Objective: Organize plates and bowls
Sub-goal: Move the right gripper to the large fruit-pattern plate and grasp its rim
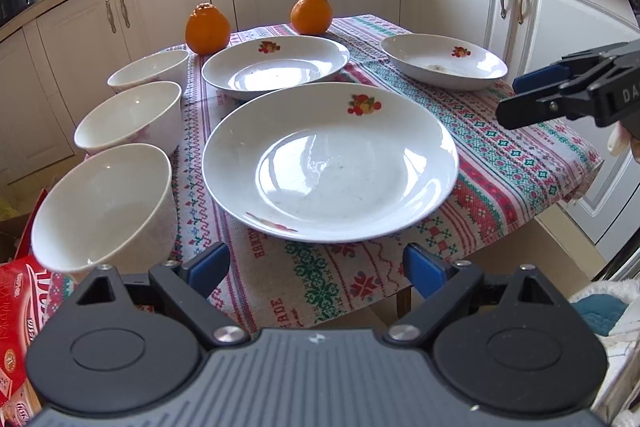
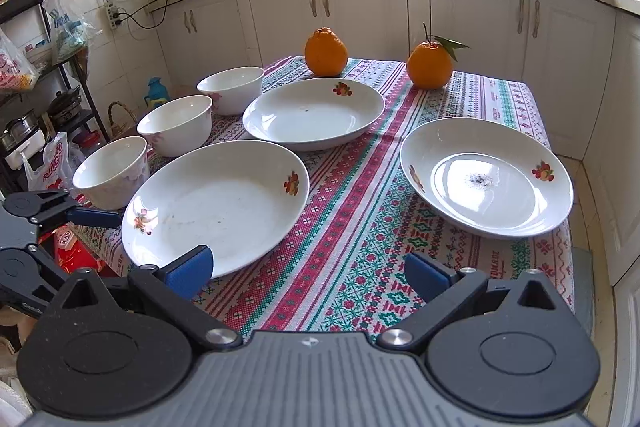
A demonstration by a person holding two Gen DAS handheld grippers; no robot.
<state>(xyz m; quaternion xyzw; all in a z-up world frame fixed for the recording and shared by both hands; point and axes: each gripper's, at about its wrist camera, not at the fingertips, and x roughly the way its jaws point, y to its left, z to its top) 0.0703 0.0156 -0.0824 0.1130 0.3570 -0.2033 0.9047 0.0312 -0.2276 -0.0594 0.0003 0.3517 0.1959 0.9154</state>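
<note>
While both tools hover empty | left gripper (image 1: 316,267) jaws spread wide, nearest plate (image 1: 330,163) straight ahead, just beyond its fingertips | right gripper (image 2: 308,275) also spread wide, same plate (image 2: 216,205) ahead-left | left hand nearer

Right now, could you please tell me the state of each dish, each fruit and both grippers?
Near plate: upright, empty, alone.
Far plate: upright, empty, alone.
Right plate: upright, dark specks at centre.
Three bowls: upright, empty, in a row, unstacked.
Two oranges: whole, standing on the cloth.
Left gripper: open, holding nothing.
Right gripper: open, holding nothing.
</note>
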